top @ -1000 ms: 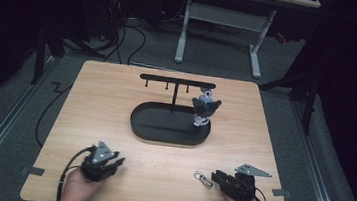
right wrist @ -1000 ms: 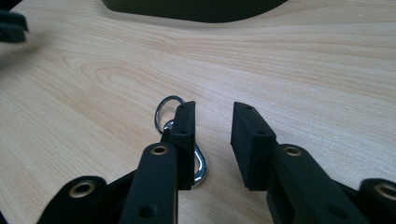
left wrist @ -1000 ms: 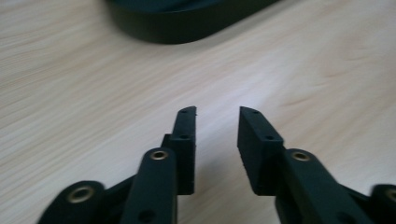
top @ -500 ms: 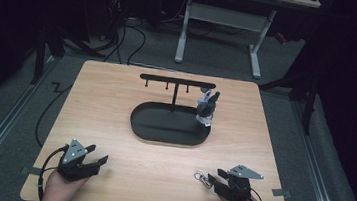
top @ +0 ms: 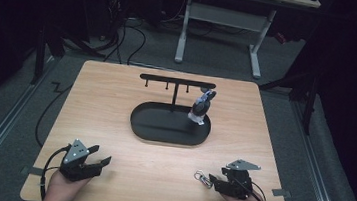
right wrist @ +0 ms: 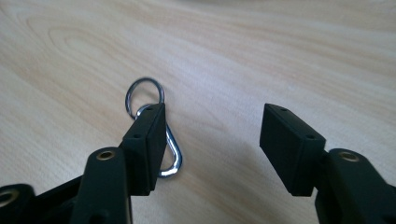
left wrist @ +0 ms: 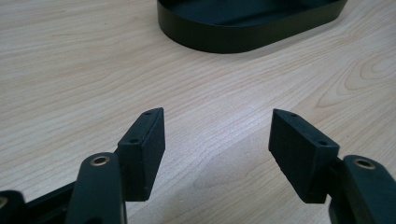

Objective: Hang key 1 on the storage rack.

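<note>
A light wooden table (top: 116, 99) carries, a little beyond its middle, a black oval tray (top: 153, 128) from which a thin black post rises to a horizontal black hanger bar (top: 168, 79) with small pegs under it. A small grey and white keychain figure (top: 201, 108) hangs from the right end of that bar, over the right part of the tray. At the near left corner a person's hand holds the left gripper (left wrist: 217, 140) low over bare wood, its two black jaws spread wide apart with nothing between them; the tray's near wall shows far ahead of it. At the near right the right gripper (right wrist: 212, 142) likewise stands spread and empty. A small silver metal clip with a round split ring (right wrist: 152, 121) lies flat on the wood just left of it, partly hidden behind its left jaw, outside the gap.
</note>
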`<action>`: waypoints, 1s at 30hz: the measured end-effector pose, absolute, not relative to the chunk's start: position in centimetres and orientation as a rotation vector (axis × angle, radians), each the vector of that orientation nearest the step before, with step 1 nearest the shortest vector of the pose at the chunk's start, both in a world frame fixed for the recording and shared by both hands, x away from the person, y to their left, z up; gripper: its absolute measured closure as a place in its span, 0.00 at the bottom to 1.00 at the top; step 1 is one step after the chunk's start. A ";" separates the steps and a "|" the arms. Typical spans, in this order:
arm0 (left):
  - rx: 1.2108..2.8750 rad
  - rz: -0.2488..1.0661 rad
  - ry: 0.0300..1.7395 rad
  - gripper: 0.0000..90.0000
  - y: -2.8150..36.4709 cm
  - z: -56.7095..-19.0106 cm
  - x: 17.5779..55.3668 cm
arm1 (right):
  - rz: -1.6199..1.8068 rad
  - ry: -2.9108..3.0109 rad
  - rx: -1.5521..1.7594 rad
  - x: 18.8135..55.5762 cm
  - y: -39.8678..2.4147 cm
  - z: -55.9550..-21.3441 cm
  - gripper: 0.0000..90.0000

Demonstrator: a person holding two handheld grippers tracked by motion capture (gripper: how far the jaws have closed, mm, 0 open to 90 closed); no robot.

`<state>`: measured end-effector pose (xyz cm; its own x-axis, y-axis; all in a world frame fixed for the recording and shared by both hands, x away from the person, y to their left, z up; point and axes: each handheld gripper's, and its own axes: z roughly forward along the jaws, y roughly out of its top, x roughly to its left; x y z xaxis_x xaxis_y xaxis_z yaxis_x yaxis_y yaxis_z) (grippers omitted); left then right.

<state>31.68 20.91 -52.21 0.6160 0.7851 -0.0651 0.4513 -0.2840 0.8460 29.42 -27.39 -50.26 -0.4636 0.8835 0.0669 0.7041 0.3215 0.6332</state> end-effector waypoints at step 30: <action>1.897 0.441 0.991 0.41 21.2 -52.2 31.7 | 0.576 2.512 1.406 30.6 -27.6 -48.5 0.43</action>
